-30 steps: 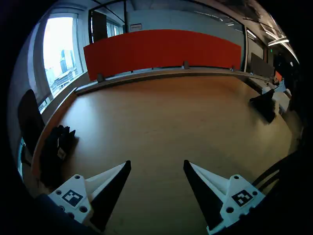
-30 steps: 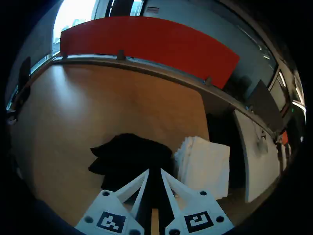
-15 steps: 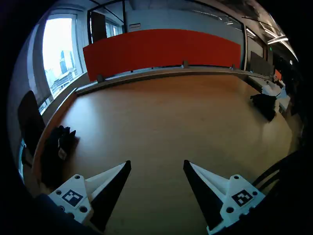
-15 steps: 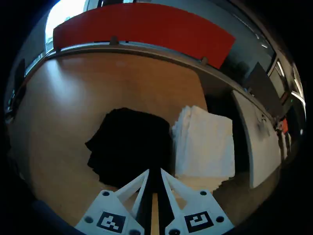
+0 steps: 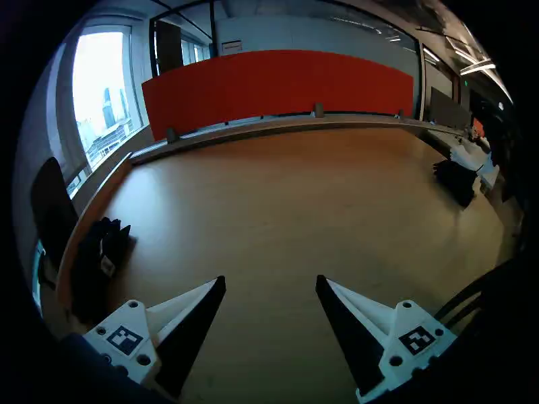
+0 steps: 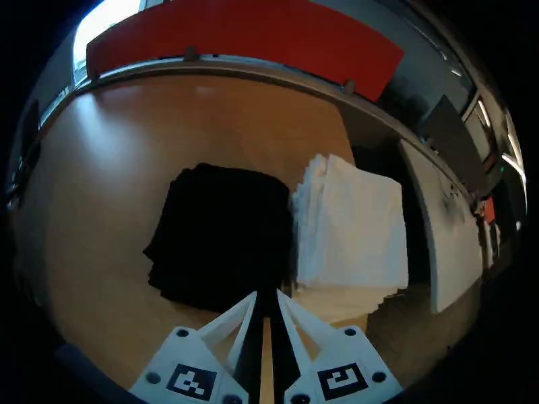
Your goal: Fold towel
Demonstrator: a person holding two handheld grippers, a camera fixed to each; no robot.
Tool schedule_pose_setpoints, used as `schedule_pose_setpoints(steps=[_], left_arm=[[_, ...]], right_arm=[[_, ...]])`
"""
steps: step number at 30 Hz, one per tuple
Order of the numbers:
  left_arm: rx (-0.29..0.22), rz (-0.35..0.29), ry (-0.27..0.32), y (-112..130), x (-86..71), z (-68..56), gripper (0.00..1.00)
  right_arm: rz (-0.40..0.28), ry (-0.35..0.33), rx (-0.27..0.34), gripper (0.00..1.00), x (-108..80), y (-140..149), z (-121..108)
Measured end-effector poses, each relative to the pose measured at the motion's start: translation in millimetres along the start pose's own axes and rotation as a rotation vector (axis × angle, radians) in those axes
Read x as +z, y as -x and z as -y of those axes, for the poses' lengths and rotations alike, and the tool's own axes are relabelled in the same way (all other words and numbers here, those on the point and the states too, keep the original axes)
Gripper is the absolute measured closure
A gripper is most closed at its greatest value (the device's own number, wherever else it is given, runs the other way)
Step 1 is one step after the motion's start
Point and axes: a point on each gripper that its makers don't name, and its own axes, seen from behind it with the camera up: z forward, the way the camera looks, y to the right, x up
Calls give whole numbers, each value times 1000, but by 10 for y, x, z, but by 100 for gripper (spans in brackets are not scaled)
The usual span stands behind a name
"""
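A broad wooden table top (image 6: 101, 202) runs across an office room, with a long red partition panel (image 6: 256, 30) standing along its far edge.

In the right gripper view, the right gripper (image 6: 267, 294) rises from the bottom centre of the frame. Its two white fingers are drawn almost together, their tips closed on the near edge of the black folded towel (image 6: 222, 236). The towel lies flat on the wood in the middle of the frame, roughly rectangular, with a ragged lower left corner. Just beside it on the right, edge against edge, sits a stack of white folded cloths (image 6: 354, 222), thicker than the towel and close to the table's right edge. Beyond that edge, at the right of the frame, stands a pale grey desk (image 6: 445, 249).

In the left gripper view, the left gripper (image 5: 268, 277) points up from the bottom of the frame. Its fingers are spread wide apart with only wood between and ahead of them. At the lower left, a black bundle (image 5: 101, 246) rests at the table's edge, with a dark chair back (image 5: 50, 202) behind it. Far across the table, at the right edge of the frame, the towel and the white stack show small. In the upper left, a tall bright window (image 5: 101, 101) meets the partition.
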Motion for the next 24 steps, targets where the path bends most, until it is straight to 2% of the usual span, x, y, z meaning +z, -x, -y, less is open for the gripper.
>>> schedule_pose_setpoints(steps=[24], left_arm=[[3,5,1,20,0,10,0]], right_arm=[[29,33,6,94,48,84,-11]])
